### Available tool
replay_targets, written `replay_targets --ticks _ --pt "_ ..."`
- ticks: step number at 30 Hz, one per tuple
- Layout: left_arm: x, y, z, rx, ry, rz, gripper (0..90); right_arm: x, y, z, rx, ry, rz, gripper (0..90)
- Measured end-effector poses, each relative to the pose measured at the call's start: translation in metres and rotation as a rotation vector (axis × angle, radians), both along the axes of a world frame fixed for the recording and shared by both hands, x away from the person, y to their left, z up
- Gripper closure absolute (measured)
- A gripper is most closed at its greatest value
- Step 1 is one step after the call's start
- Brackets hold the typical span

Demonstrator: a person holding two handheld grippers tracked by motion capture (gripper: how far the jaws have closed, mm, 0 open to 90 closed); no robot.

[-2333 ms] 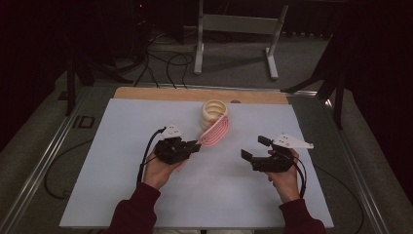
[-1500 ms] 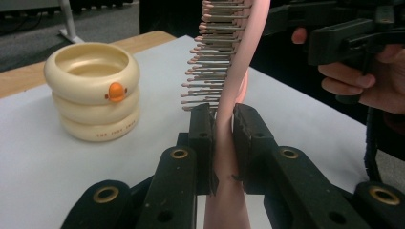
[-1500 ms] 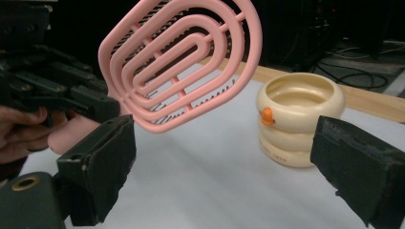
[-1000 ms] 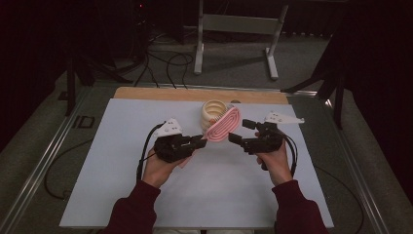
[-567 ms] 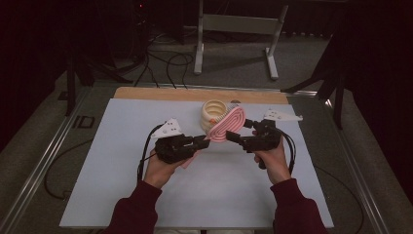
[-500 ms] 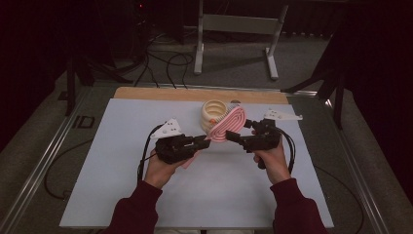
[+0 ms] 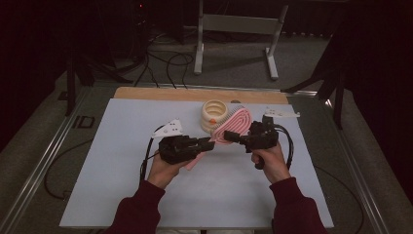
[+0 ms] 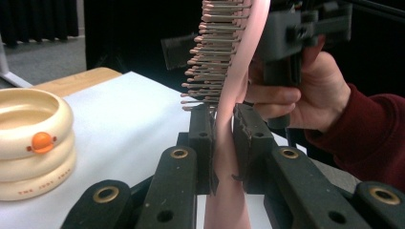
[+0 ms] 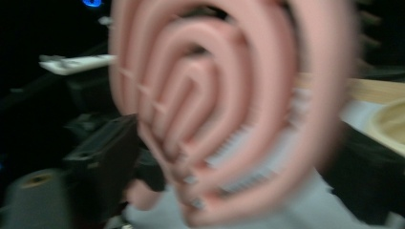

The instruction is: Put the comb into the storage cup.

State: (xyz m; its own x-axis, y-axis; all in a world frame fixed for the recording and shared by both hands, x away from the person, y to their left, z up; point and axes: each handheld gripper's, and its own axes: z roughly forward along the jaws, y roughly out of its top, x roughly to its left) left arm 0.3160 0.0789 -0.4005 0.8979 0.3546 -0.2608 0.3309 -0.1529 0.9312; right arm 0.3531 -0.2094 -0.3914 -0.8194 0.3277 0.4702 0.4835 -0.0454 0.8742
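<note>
Jaws of the left gripper (image 8: 222, 143) are clamped on the neck of the pink hairbrush (image 8: 229, 71), just below the bristle pad, handle running back between them toward the camera. Brush stands on edge w/ its long axis pointing away from that gripper, up & forward, bristles facing the cream stacked rings (image 8: 28, 143) on that gripper's left

From the high view the brush (image 7: 234, 127) hangs above the white mat (image 7: 122, 185), between the two grippers, head tipped toward the far side & just beside the ring stack (image 7: 214, 114); can't tell if they touch. Left gripper (image 7: 207, 145) has the handle end, right gripper (image 7: 231, 137) comes in from the opposite side at the head end

Right gripper's own jaws: can't tell their state. Its view is blurred; the oval vented back of the brush head (image 9: 229, 109) sits very close in front of it, and what looks like one dark jaw shows low at left, so head seems to lie right at the jaws or betw. them, flat face toward the camera

Judgement: next move prob. a handover or a two-handed re-grip. It turns on the head being the nearer end to the right hand (image 7: 268, 163), w/ long axis roughly in line betw. the two grippers. Risk: head edge is thin & curved, could slip if left lets go early
</note>
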Motion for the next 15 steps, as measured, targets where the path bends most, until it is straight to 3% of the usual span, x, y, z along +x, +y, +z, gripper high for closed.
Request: replay_targets --ticks 3,5,7,9,11,12,15 --pt "0.002 -0.001 -0.004 0.022 0.018 -0.005 79.5 -0.001 0.002 0.002 0.019 -0.002 0.059 19.9" --pt "0.003 0.0 -0.006 0.014 0.027 -0.009 79.5 -0.002 0.003 0.003 0.011 -0.004 0.064 21.7" --pt "0.006 0.003 -0.008 -0.015 0.05 -0.026 79.4 -0.002 0.004 0.002 0.012 0.002 0.09 31.5" --pt "0.006 0.003 -0.008 -0.008 0.06 -0.036 79.4 -0.002 0.004 0.002 0.002 0.009 0.081 38.1" --pt "0.006 0.003 -0.008 -0.008 0.06 -0.036 79.4 -0.001 0.004 0.001 0.005 0.016 0.087 38.1" --pt "0.009 0.005 -0.01 -0.019 0.081 -0.059 79.2 -0.002 0.004 0.001 0.002 0.011 0.092 44.7" --pt "0.01 0.006 -0.012 -0.027 0.092 -0.074 79.0 -0.003 0.005 0.001 -0.007 0.004 0.087 51.1"
